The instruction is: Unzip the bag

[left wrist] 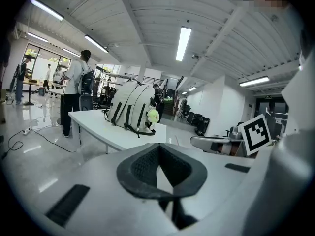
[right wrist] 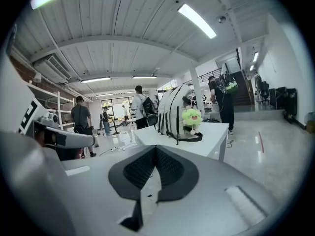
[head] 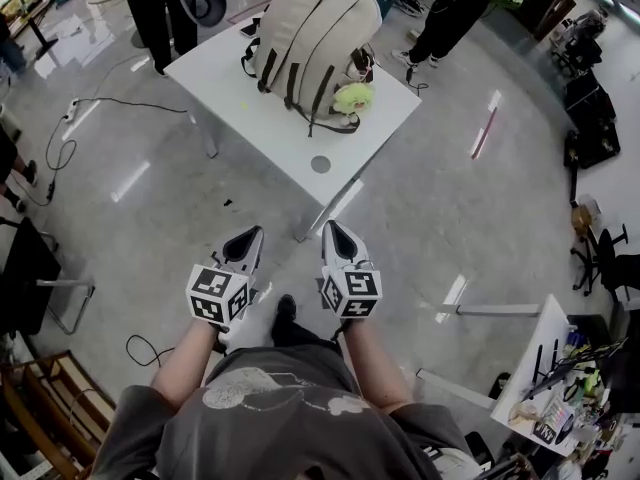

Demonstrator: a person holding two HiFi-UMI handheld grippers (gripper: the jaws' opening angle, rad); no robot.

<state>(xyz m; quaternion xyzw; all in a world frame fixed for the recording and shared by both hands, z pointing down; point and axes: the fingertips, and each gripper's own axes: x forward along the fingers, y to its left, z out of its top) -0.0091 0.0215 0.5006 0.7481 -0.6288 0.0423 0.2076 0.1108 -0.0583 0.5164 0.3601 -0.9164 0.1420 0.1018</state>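
Left gripper (head: 254,234) and right gripper (head: 333,227), both closed, face the bag (head: 315,38).

The head camera looks steeply down from above the person onto the floor, the left gripper (head: 250,240) and the right gripper (head: 336,234), with the desk (head: 240,93) farther ahead. Each gripper camera sits low, looking roughly level along its own jaws. All three views share the distant desk and backpack (head: 315,33).
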